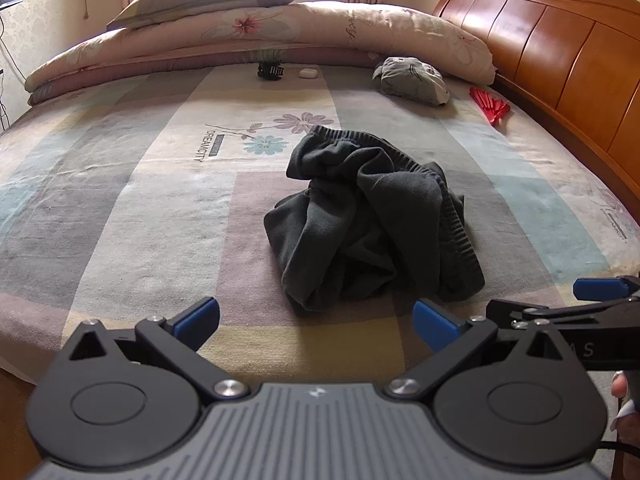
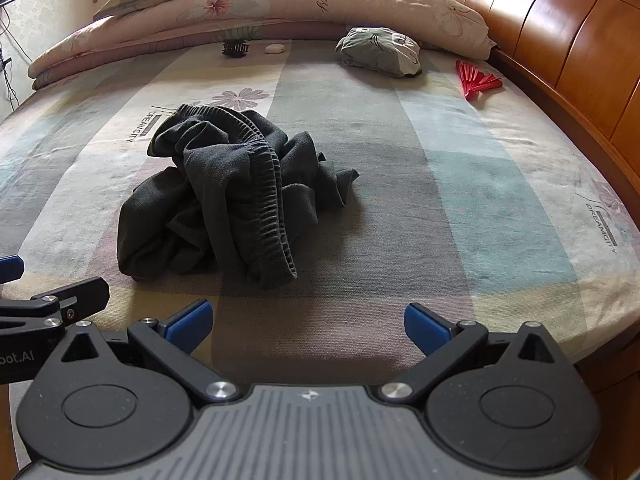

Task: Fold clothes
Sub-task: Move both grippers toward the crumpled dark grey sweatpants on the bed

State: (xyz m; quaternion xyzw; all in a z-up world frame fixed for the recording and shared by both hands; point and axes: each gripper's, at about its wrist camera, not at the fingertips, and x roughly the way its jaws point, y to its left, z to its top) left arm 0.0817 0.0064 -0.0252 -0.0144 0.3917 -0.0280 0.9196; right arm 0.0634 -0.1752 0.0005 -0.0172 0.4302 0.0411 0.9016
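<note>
A dark grey garment (image 1: 370, 216) with a ribbed elastic band lies crumpled in a heap in the middle of the bed; in the right wrist view the same garment (image 2: 228, 196) sits left of centre. My left gripper (image 1: 316, 322) hovers open over the near edge of the bed, short of the heap, with nothing between its blue pads. My right gripper (image 2: 308, 326) is open too, empty, near the bed's front edge and to the right of the heap. Each gripper shows at the side of the other's view.
The bed sheet (image 1: 120, 200) is patchwork-patterned. At the far side lie a folded quilt (image 1: 280, 28) with a pillow, a black hair clip (image 1: 270, 70), a small white case (image 1: 308, 73), a grey bundle (image 1: 412, 80) and red sticks (image 1: 490, 106). A wooden headboard (image 1: 560, 52) runs along the right.
</note>
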